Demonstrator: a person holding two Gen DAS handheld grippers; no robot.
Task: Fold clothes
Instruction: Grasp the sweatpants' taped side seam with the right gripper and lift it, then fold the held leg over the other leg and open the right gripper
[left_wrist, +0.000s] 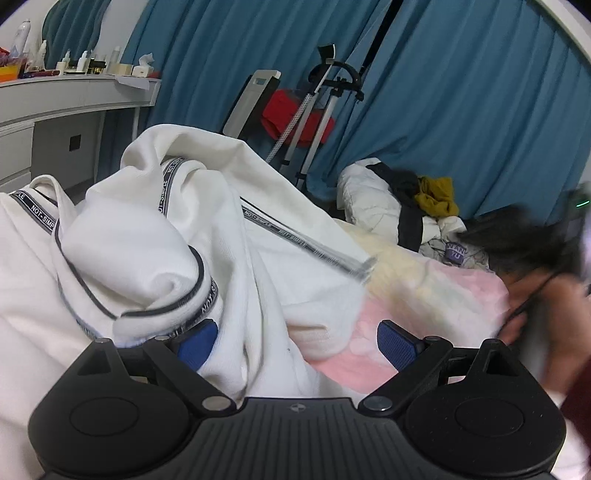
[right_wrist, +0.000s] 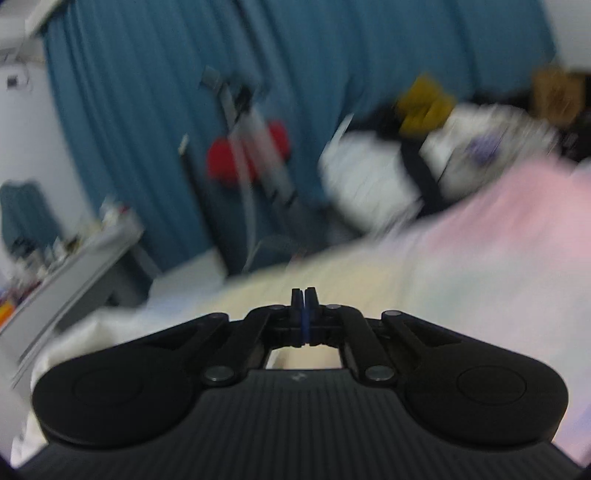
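Observation:
A white garment (left_wrist: 147, 240) with dark piping and a lettered grey tape lies crumpled on the bed, filling the left and middle of the left wrist view. My left gripper (left_wrist: 295, 343) stands open and wide. A fold of the garment drapes over its left blue pad (left_wrist: 195, 343) and hangs in the gap, while the right pad (left_wrist: 399, 343) sits over the pink blanket (left_wrist: 424, 295). In the blurred right wrist view my right gripper (right_wrist: 305, 299) is shut with nothing between its fingers, above the pale bed cover (right_wrist: 406, 266).
A person's head and hand (left_wrist: 535, 258) lean in at the right. A pile of white, black and mustard clothes (left_wrist: 399, 206) sits at the bed's far end. A metal stand with red cloth (left_wrist: 306, 122) and a white dresser (left_wrist: 74, 99) stand before blue curtains.

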